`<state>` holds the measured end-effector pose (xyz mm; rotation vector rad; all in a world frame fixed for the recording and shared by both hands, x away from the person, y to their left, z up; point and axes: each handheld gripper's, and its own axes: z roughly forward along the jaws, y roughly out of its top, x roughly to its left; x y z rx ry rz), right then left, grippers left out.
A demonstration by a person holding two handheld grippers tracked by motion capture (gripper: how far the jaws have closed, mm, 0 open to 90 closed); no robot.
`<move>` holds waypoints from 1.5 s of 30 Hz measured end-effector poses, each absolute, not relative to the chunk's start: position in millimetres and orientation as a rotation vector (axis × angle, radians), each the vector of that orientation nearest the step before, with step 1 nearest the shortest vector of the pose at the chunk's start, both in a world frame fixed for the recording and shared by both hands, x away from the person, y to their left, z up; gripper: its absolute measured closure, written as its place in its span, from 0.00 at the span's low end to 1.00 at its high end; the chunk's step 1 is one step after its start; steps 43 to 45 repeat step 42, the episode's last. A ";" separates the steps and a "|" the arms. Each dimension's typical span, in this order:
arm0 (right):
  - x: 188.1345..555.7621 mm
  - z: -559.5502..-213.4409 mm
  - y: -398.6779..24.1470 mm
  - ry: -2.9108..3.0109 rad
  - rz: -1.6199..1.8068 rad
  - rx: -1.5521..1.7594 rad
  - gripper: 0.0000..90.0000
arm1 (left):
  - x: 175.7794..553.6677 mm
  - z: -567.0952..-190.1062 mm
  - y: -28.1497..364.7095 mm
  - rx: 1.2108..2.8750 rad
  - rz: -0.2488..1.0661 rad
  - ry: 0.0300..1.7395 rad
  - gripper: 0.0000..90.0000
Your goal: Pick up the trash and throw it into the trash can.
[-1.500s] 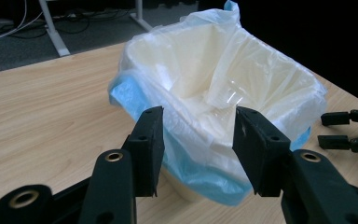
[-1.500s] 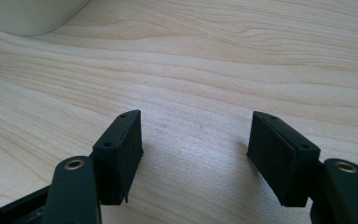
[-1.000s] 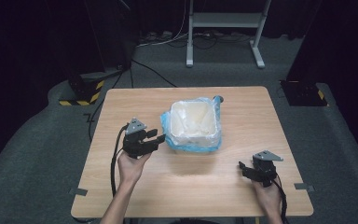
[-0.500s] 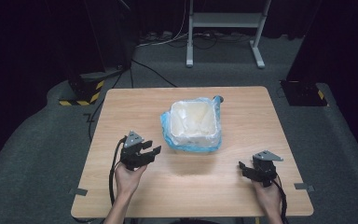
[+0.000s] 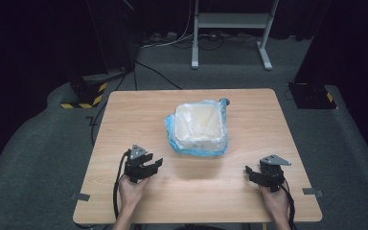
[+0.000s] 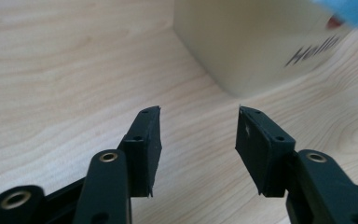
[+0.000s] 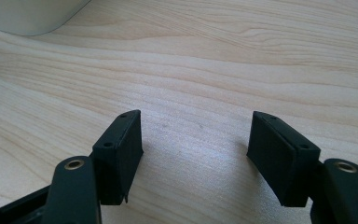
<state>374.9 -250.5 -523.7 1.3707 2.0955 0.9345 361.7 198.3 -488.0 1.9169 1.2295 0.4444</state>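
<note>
Left gripper (image 5: 147, 167) pulled back toward 6 o'clock from the bin (image 5: 199, 125), jaws apart, nothing held. Right gripper (image 5: 255, 173) unmoved, also apart, low over the surface (image 5: 134, 115).

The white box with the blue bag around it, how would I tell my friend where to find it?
Look at the wooden table and go to its middle, a little toward the far edge. There sits the white box, open at the top and square, with a crinkly blue bag wrapped around its sides. It is the only box there; the two black grippers are nearer the person.
</note>
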 end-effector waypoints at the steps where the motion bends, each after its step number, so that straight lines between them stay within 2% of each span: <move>1: 374.9 -523.7 -250.5 2.096 0.935 1.371 0.38 | 361.8 -490.6 198.1 1.918 0.439 1.235 0.55; 19: 374.8 -523.8 -250.5 2.095 0.935 1.371 0.38 | 368.3 -522.9 198.0 1.908 0.514 1.355 0.53; 27: 374.9 -523.8 -250.5 2.095 0.935 1.371 0.38 | 369.1 -525.4 195.1 1.916 0.536 1.342 0.51; 33: 374.8 -523.8 -250.6 2.095 0.935 1.371 0.38 | 367.9 -526.9 187.6 1.970 0.599 1.303 0.44; 36: 374.8 -523.8 -250.6 2.095 0.935 1.371 0.38 | 368.0 -526.9 187.5 1.974 0.588 1.299 0.41; 45: 374.7 -523.8 -250.6 2.094 0.935 1.375 0.38 | 367.8 -526.9 187.3 1.974 0.589 1.303 0.41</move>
